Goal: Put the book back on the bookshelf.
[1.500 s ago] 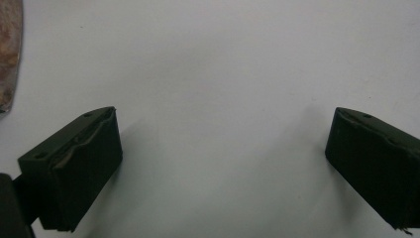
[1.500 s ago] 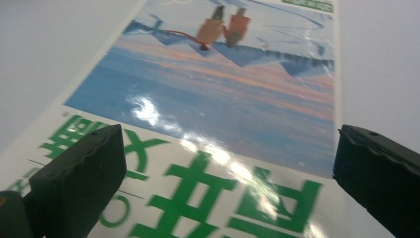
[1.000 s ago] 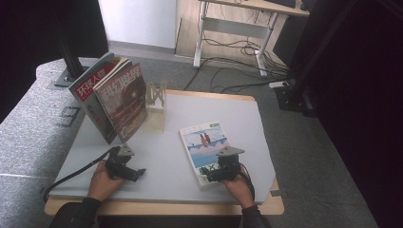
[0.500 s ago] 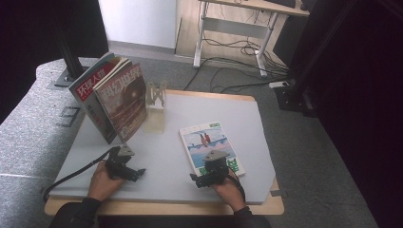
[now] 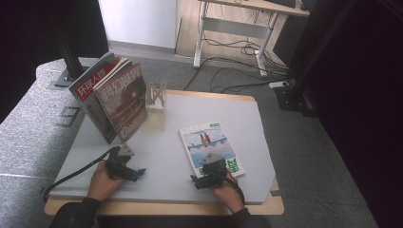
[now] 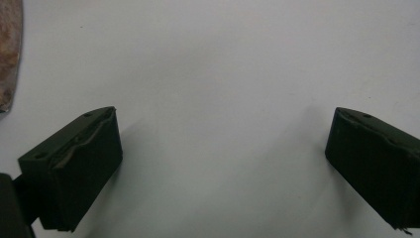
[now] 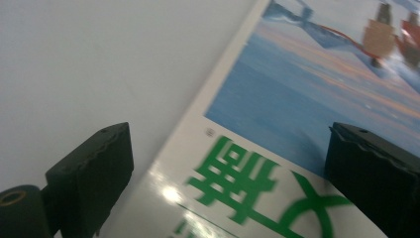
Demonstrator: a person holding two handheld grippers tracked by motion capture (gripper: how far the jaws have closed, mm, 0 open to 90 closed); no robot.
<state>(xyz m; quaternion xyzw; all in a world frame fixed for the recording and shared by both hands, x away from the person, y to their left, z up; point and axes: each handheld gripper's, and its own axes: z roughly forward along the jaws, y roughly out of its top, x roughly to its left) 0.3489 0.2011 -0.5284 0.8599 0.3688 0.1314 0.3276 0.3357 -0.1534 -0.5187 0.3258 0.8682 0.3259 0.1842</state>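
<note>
We held right gripper (image 5: 205, 181), jaws apart, over near left edge of flat glossy blue-covered magazine (image 5: 210, 147); long axis ran away from us

The magazine (image 7: 307, 163) runs off the right gripper view's top and bottom edges, its green lettering blurred.

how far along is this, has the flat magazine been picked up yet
Not yet. Two magazines already lean upright by the wooden stand, so that part looks done. In hand: the right gripper sits over the near left edge of the flat magazine, jaws wide open, one either side of that edge. It lies flat on the table. Left gripper rests open. Gripping and standing it up probably remain.
</note>
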